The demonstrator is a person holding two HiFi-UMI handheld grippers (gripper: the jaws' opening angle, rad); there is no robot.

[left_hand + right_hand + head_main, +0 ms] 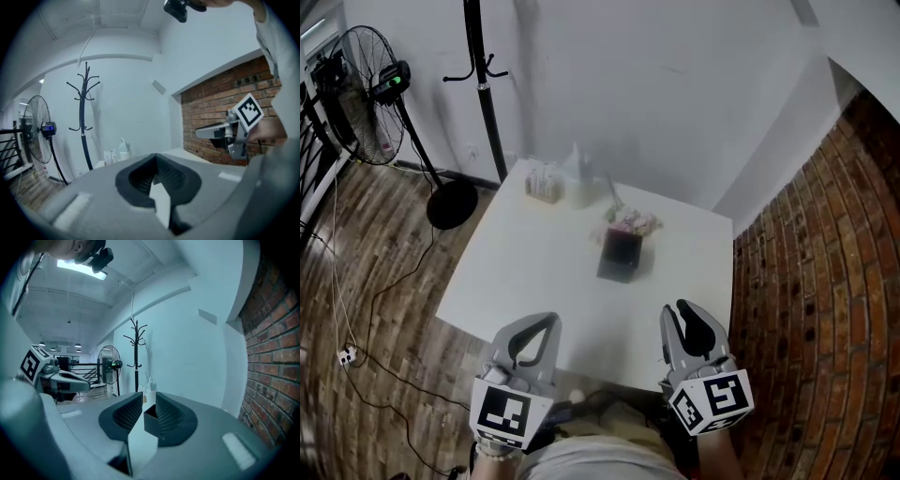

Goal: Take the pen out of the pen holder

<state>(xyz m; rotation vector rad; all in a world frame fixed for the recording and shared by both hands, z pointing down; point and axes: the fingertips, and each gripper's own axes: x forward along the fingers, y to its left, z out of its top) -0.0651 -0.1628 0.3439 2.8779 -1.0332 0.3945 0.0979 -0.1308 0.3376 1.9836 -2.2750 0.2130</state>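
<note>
While both grippers are held over the near edge of the white rectangular desk (534, 272), the task is judged to be at its approach step, with no pen yet taken. The dark, square, box-shaped pen holder (620, 255) is stood near the middle of the desk, a little toward its far right corner and well apart from both grippers. Pale pinkish contents (628, 222) are seen at its far side, too blurred for a single pen to be told. The grey left gripper (546, 323) is shown with its jaw tips brought together on nothing. The grey right gripper (678, 311) is shown with its jaws narrowly apart and empty; in the right gripper view the pen holder (151, 422) is merely sighted through the gap. For the next move, the right gripper would need to be carried forward over the holder, widened to admit a pen shaft, and lowered in line with it.
</note>
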